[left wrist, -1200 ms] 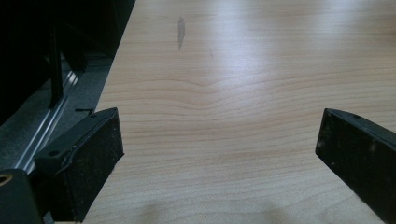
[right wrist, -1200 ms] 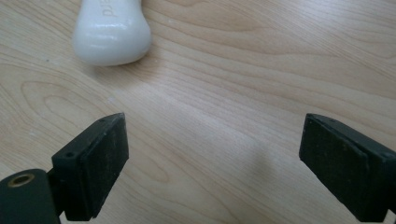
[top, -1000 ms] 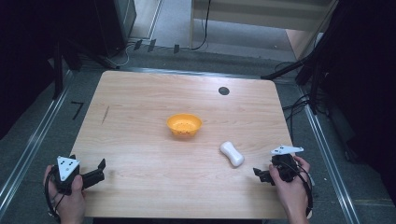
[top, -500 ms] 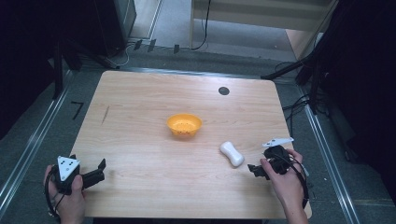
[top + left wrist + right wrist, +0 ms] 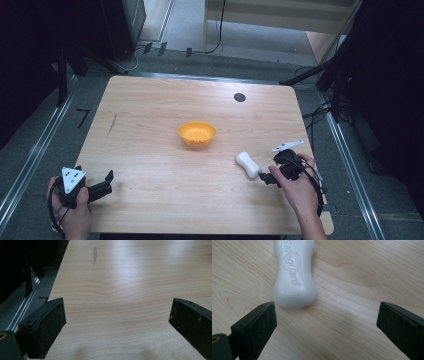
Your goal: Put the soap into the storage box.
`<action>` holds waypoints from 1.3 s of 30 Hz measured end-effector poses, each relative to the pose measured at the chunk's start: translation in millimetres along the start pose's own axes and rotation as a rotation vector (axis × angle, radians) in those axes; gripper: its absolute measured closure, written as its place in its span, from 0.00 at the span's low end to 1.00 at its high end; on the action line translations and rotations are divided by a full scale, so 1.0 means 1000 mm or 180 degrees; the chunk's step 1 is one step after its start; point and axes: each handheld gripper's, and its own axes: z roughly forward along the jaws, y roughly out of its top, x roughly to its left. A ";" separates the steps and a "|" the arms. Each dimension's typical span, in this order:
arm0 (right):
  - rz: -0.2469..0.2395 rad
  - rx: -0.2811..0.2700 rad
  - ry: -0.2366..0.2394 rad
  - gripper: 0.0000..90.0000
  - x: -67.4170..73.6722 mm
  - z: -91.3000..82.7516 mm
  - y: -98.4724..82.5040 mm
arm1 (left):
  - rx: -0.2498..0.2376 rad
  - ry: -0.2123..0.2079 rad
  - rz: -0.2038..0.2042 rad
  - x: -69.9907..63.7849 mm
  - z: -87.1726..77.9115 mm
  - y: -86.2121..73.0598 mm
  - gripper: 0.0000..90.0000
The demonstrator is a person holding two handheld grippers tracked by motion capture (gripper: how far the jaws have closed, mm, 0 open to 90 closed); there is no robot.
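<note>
A white bar of soap [image 5: 248, 164] lies on the wooden table [image 5: 150, 150], right of centre toward the front. In the right gripper view the soap [image 5: 294, 275], stamped with a brand name, sits just ahead of the left jaw. My right gripper [image 5: 267, 172] [image 5: 327, 315] is open; its jaws have just been opening, with bare wood between them. An orange bowl [image 5: 197, 134] stands empty at mid-table. At the front left corner my left gripper [image 5: 102, 182] [image 5: 117, 312] rests open over bare wood.
A small black round spot [image 5: 239, 97] marks the far side of the table, and a short dark streak [image 5: 113, 122] [image 5: 95, 253] the left side. Metal rails and cables run along the floor around the table edges.
My right gripper has moved left toward the soap, and its tips now stand close to the bar's near end. The left gripper, soap and bowl have not moved.
</note>
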 end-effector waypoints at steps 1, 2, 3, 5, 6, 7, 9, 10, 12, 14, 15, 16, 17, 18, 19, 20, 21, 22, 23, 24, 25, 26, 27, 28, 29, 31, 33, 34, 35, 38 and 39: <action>0.0012 0.0031 0.0009 0.03 0.001 0.001 0.001 | 0.0001 -0.0001 0.0001 0.000 0.000 0.000 0.01; -0.0002 0.0065 0.0000 0.03 0.003 0.003 0.003 | -0.0002 0.0001 0.0000 0.000 0.000 0.000 0.01; -0.0024 0.0064 0.0009 0.03 0.004 0.004 0.004 | 0.0001 -0.0008 0.0001 0.000 0.000 0.000 0.01; 0.0002 0.0079 0.0007 0.03 0.005 0.004 0.005 | -0.0008 -0.0017 -0.0008 0.000 0.000 0.000 0.01; -0.0019 0.0079 0.0001 0.03 0.005 0.005 0.007 | -0.0008 -0.0020 -0.0005 0.000 0.001 0.000 0.01; -0.0010 0.0080 0.0012 0.03 0.005 0.006 0.008 | -0.0004 -0.0016 -0.0003 0.000 0.000 0.000 0.01; 0.0002 0.0099 -0.0003 0.03 0.006 0.006 0.009 | -0.0004 -0.0013 0.0004 0.000 0.001 0.000 0.01; -0.0006 0.0107 0.0008 0.03 0.007 0.007 0.011 | -0.0005 -0.0013 0.0002 0.000 0.001 0.000 0.01; -0.0026 0.0107 0.0006 0.03 0.007 0.007 0.012 | 0.0004 -0.0018 0.0002 0.000 0.001 0.000 0.01; -0.0036 0.0117 -0.0004 0.03 0.009 0.007 0.014 | 0.0010 -0.0017 0.0006 0.000 0.001 0.000 0.01; -0.0022 0.0122 0.0003 0.03 0.010 0.007 0.015 | 0.0011 -0.0015 0.0009 0.000 0.001 0.000 0.01; -0.0023 0.0117 0.0016 0.03 0.010 0.007 0.017 | 0.0005 -0.0020 0.0009 0.000 0.001 0.000 0.01; -0.0019 0.0122 0.0022 0.03 0.011 0.008 0.019 | 0.0003 -0.0018 0.0013 0.000 0.001 0.000 0.01; -0.0034 0.0130 0.0029 0.03 0.012 0.009 0.020 | 0.0003 -0.0018 0.0013 0.000 0.001 0.000 0.01; -0.0034 0.0130 0.0029 0.03 0.012 0.009 0.020 | 0.0005 -0.0022 0.0011 0.000 0.001 0.000 0.01; -0.0049 0.0137 0.0037 0.03 0.013 0.010 0.022 | 0.0010 -0.0022 0.0011 0.000 0.001 0.000 0.01; -0.0049 0.0137 0.0037 0.03 0.013 0.010 0.022 | 0.0015 -0.0019 0.0011 0.000 0.001 0.001 0.01; -0.0045 0.0142 0.0043 0.03 0.014 0.011 0.023 | 0.0016 -0.0018 0.0011 0.000 0.001 0.001 0.01; -0.0051 0.0151 0.0045 0.03 0.016 0.011 0.025 | 0.0011 -0.0021 0.0008 0.000 0.001 0.001 0.01; -0.0052 0.0154 0.0042 0.03 0.016 0.012 0.026 | 0.0013 -0.0018 0.0013 0.000 0.001 0.001 0.01; -0.0056 0.0155 0.0043 0.03 0.018 0.012 0.027 | 0.0014 -0.0018 0.0013 0.000 0.001 0.001 0.01; -0.0055 0.0169 0.0047 0.03 0.020 0.014 0.030 | 0.0013 -0.0019 0.0011 0.000 0.001 0.001 0.01; -0.0047 0.0170 0.0048 0.03 0.020 0.014 0.031 | 0.0021 -0.0012 0.0011 0.000 0.001 0.001 0.01; -0.0047 0.0170 0.0048 0.03 0.020 0.014 0.031 | 0.0021 -0.0012 0.0011 0.000 0.001 0.001 0.01; -0.0056 0.0188 0.0049 0.03 0.022 0.016 0.033 | 0.0028 -0.0015 0.0007 0.000 0.001 0.001 0.01; -0.0055 0.0198 0.0052 0.03 0.023 0.018 0.036 | 0.0034 -0.0017 0.0004 0.000 0.001 0.001 0.01; -0.0056 0.0229 0.0051 0.03 0.026 0.020 0.038 | 0.0033 -0.0016 -0.0001 0.000 0.001 0.001 0.01; -0.0090 0.0224 0.0056 0.03 0.026 0.022 0.040 | 0.0032 -0.0017 -0.0002 0.000 0.001 0.001 0.01; -0.0090 0.0224 0.0056 0.03 0.026 0.022 0.040 | 0.0032 -0.0017 -0.0002 0.000 0.001 0.001 0.01; -0.0087 0.0259 0.0038 0.08 0.030 0.025 0.043 | 0.0029 -0.0019 -0.0003 0.000 0.002 0.001 0.01; -0.0122 0.0257 0.0030 0.11 0.031 0.026 0.044 | 0.0031 -0.0022 -0.0004 0.000 0.002 0.001 0.01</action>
